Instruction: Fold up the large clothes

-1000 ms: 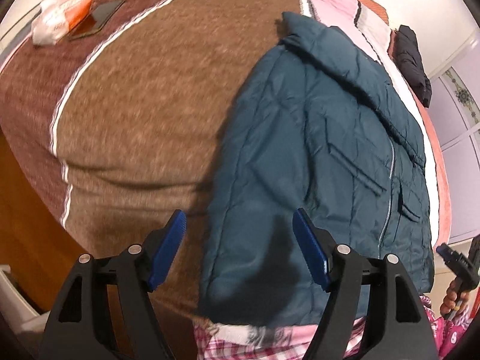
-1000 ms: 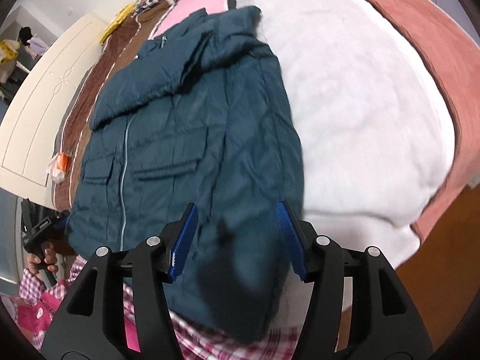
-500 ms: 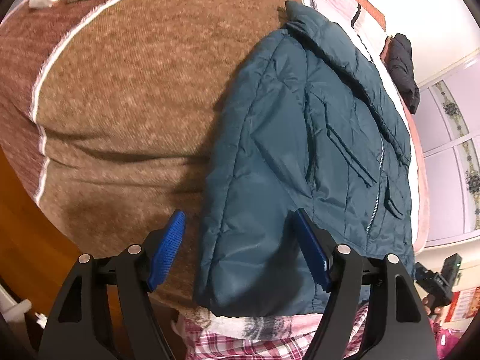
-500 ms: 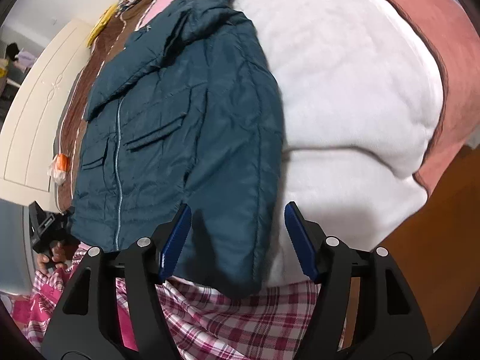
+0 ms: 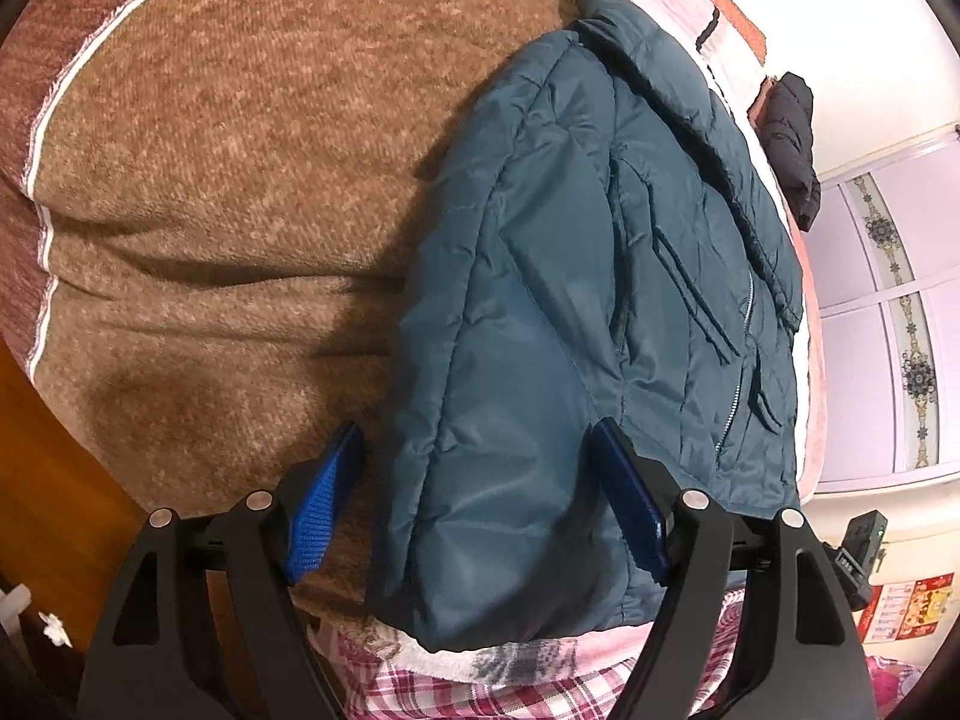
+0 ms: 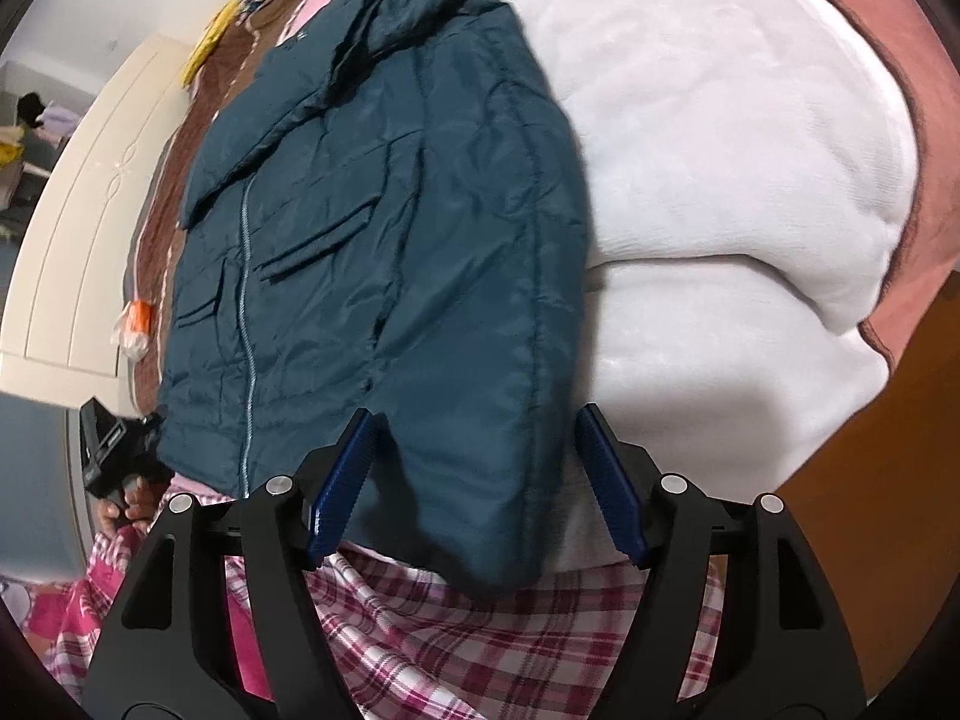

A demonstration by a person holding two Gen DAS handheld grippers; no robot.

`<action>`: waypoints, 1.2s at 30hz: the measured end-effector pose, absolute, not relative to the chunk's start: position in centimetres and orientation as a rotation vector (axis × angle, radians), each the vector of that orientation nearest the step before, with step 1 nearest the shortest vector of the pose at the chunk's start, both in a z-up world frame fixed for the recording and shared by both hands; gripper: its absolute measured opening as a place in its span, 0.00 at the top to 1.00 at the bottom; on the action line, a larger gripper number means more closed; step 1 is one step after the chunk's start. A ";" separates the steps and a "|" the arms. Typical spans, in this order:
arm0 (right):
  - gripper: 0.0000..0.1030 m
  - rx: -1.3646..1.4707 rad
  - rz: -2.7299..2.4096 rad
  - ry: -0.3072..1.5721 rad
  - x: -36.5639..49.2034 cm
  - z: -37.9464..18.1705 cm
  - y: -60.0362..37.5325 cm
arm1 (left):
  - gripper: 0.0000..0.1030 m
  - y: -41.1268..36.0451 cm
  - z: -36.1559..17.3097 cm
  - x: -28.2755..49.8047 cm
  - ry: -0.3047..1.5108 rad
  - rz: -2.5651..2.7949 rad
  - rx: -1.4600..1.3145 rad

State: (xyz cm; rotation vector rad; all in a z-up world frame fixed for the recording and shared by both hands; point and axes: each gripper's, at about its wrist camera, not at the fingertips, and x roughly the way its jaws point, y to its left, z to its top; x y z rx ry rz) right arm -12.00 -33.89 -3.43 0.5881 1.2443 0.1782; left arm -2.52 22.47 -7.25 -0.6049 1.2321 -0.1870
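Observation:
A dark teal padded jacket point(image 5: 600, 276) lies zip-side up on the bed, collar far, hem near; it also shows in the right wrist view point(image 6: 384, 252). My left gripper point(image 5: 474, 498) is open, its blue pads either side of the jacket's near left sleeve end, not closed on it. My right gripper point(image 6: 474, 480) is open, its pads straddling the near right sleeve end. Both sleeves lie along the jacket's sides and hang a little over the bed's near edge.
The bed has a brown blanket point(image 5: 210, 180) on the left and a white fleece blanket point(image 6: 720, 180) on the right. A black garment point(image 5: 789, 144) lies at the far edge. Plaid clothing point(image 6: 480, 630) is just below the grippers. A cream wardrobe point(image 6: 78, 240) stands beyond.
Both grippers have drawn back and lowered toward the near sleeve ends, which now sit between the open pads. The jacket itself has not moved.

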 end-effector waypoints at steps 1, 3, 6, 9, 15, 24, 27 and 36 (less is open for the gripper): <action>0.41 0.573 0.181 1.253 -12.0 -3.5 -33.6 | 0.30 22.5 -7.3 -2.5 1.231 -0.193 -0.612; 0.49 0.544 0.178 1.264 -12.1 -3.7 -33.2 | 0.46 22.7 -7.2 -2.6 1.225 -0.210 -0.621; 0.76 0.543 0.203 1.262 -12.4 -3.6 -32.9 | 0.70 22.5 -6.7 -2.8 1.205 -0.252 -0.635; 0.89 0.599 0.259 1.222 -12.6 -3.1 -32.8 | 0.86 22.3 -5.2 -3.1 1.155 -0.280 -0.649; 0.91 0.695 0.302 1.102 -12.7 -0.3 -33.5 | 0.90 20.9 -0.4 -4.1 1.021 -0.338 -0.589; 0.91 0.689 0.280 0.906 -14.2 5.7 -36.1 | 0.90 19.4 5.0 -6.6 0.907 -0.390 -0.546; 0.91 0.695 0.265 0.903 -15.3 5.7 -37.0 | 0.90 19.0 5.2 -7.8 0.913 -0.393 -0.510; 0.91 0.742 0.234 0.956 -16.6 3.8 -38.0 | 0.90 19.1 3.8 -9.7 0.973 -0.360 -0.535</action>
